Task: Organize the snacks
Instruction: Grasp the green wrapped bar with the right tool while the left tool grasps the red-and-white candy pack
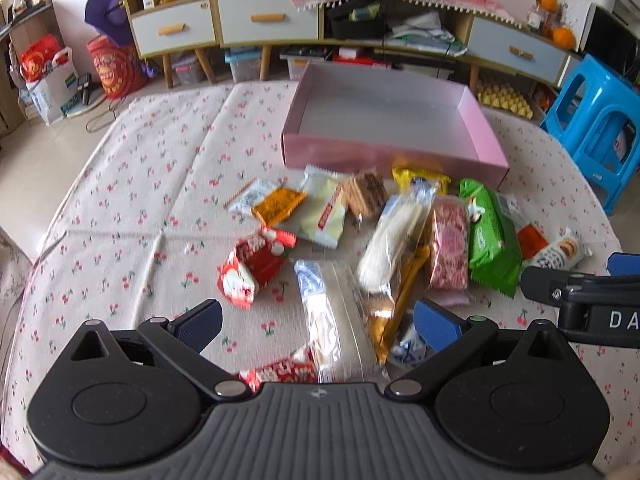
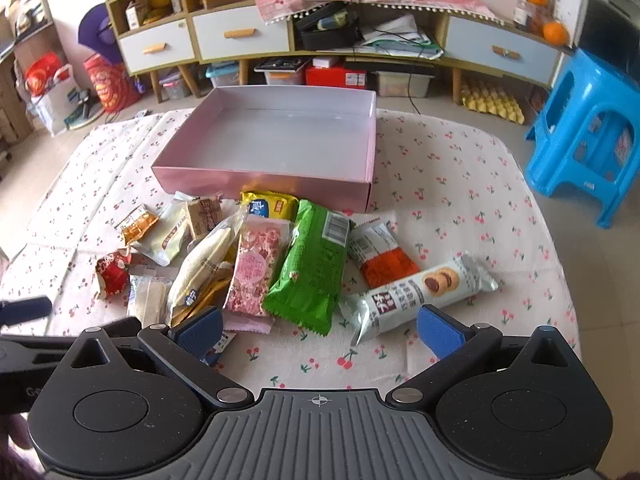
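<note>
An empty pink box [image 1: 384, 152] [image 2: 260, 180] stands on the cherry-print tablecloth [image 1: 140, 168] [image 2: 460, 184], with a heap of snack packets in front of it. Among them are a green bag [image 2: 310, 268] [image 1: 490, 236], a pink packet [image 2: 256, 268] [image 1: 448, 248], a silver biscuit tube [image 2: 420, 292] [image 1: 560, 252], a red packet [image 1: 252, 260] [image 2: 114, 272] and a clear wafer pack [image 1: 324, 320]. My left gripper [image 1: 318, 324] is open and empty, just above the clear wafer pack. My right gripper [image 2: 318, 328] is open and empty, in front of the green bag and the silver tube.
A blue plastic stool [image 2: 588, 136] [image 1: 600, 120] stands to the right of the table. A low cabinet with drawers [image 2: 240, 36] [image 1: 240, 20] runs along the far wall. Bags [image 2: 108, 80] and boxes sit on the floor at the left.
</note>
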